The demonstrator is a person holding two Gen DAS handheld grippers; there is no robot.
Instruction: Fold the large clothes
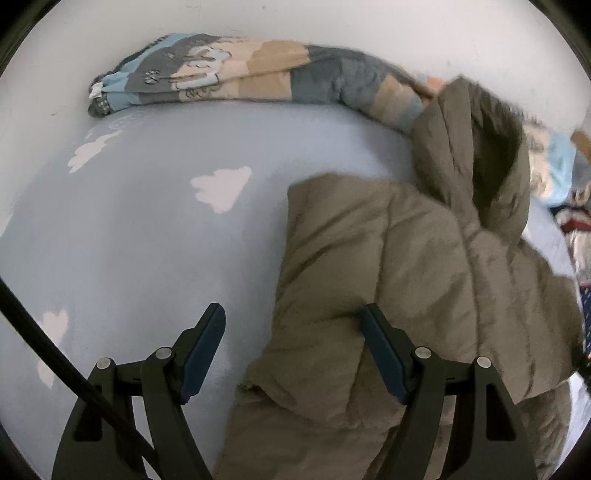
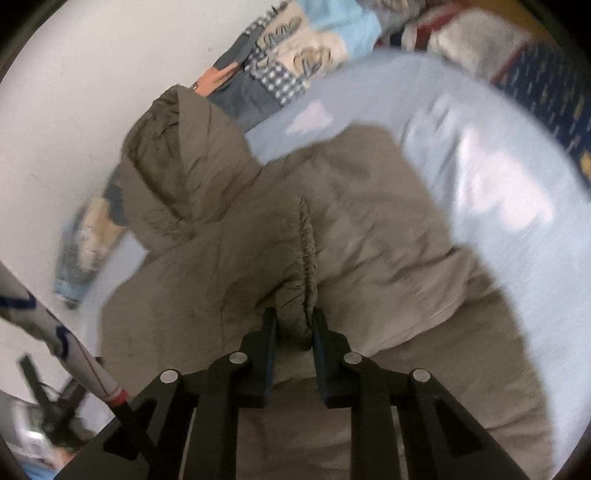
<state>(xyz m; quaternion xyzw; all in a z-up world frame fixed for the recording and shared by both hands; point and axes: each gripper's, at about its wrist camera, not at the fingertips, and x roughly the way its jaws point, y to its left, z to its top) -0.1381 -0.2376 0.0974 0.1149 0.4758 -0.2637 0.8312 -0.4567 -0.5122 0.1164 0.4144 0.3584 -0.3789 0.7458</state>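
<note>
An olive-brown padded hooded jacket (image 1: 399, 280) lies on a light blue bed sheet with white clouds (image 1: 155, 236). Its hood (image 1: 476, 147) points toward the wall. My left gripper (image 1: 293, 325) is open and empty, hovering over the jacket's left edge, one finger over the sheet and one over the fabric. In the right wrist view the jacket (image 2: 354, 229) fills the middle, hood (image 2: 184, 155) at upper left. My right gripper (image 2: 294, 325) is shut on a bunched, gathered cuff of the jacket (image 2: 301, 295).
A rolled patchwork blanket (image 1: 236, 74) lies along the white wall (image 1: 295, 18) at the back; it also shows in the right wrist view (image 2: 280, 55). A dark blue patterned cloth (image 2: 546, 88) lies at the far right. A black cable (image 1: 55, 354) crosses the lower left.
</note>
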